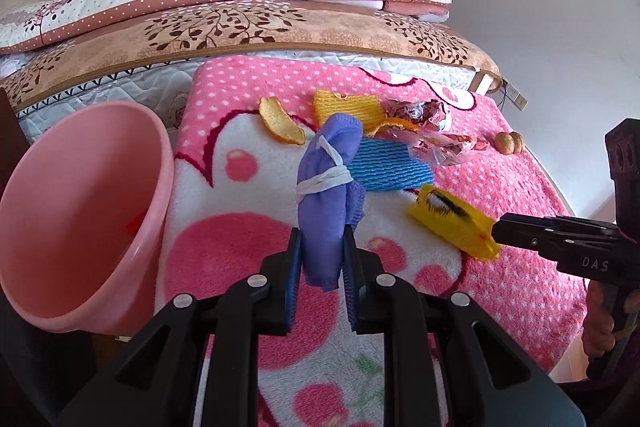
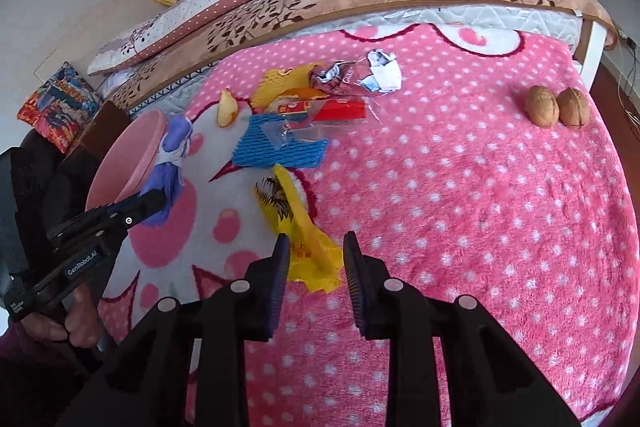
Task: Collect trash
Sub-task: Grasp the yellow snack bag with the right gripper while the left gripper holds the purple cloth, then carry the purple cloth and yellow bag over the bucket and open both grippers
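The left gripper (image 1: 322,247) pinches a purple cloth bundle tied with white string (image 1: 326,183) upright at frame centre, the tilted pink plastic basin (image 1: 76,211) just left, while the spread right gripper (image 2: 314,259) straddles a crumpled yellow wrapper (image 2: 300,227).

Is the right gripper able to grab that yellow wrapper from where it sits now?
Probably yes. The right gripper is open with its fingers on either side of the yellow wrapper, which lies on the pink blanket. Nothing sits between them.
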A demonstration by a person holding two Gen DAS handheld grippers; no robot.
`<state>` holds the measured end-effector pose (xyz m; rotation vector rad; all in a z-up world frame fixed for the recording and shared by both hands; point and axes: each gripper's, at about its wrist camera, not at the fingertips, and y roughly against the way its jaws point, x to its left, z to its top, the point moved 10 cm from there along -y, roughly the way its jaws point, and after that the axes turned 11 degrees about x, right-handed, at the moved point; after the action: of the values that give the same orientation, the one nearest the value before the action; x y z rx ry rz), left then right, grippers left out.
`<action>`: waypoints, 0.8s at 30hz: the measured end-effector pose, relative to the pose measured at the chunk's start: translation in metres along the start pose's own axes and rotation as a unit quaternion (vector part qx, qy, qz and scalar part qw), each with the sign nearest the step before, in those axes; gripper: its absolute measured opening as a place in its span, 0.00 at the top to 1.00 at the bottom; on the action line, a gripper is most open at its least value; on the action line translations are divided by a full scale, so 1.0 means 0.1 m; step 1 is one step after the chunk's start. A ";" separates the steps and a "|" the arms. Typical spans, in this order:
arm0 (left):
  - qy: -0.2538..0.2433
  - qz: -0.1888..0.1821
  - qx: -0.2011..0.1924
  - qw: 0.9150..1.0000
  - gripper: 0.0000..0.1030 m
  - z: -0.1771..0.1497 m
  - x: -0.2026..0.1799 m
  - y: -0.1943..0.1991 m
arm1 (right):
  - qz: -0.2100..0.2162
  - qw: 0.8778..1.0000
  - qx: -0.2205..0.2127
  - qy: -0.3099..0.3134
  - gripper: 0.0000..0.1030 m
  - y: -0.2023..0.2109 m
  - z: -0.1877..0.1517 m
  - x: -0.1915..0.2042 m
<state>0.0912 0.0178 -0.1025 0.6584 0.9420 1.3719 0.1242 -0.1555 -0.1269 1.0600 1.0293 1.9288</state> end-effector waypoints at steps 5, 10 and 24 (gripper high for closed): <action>0.002 -0.006 0.000 1.000 0.82 -0.02 0.01 -0.02 | -0.011 1.000 -0.004 0.009 0.69 -0.03 0.07 0.03; -0.001 -0.011 0.001 1.000 0.82 -0.04 0.02 -0.02 | -0.030 0.999 -0.004 0.030 0.58 -0.20 0.20 0.15; 0.001 -0.018 0.006 1.000 0.82 -0.15 0.04 -0.06 | -0.029 0.999 0.022 0.038 0.58 -0.28 -0.09 0.48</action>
<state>0.0810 0.0185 -0.1159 0.6466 0.9596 1.3352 0.1011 -0.1057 -0.1387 0.9768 1.1378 1.9194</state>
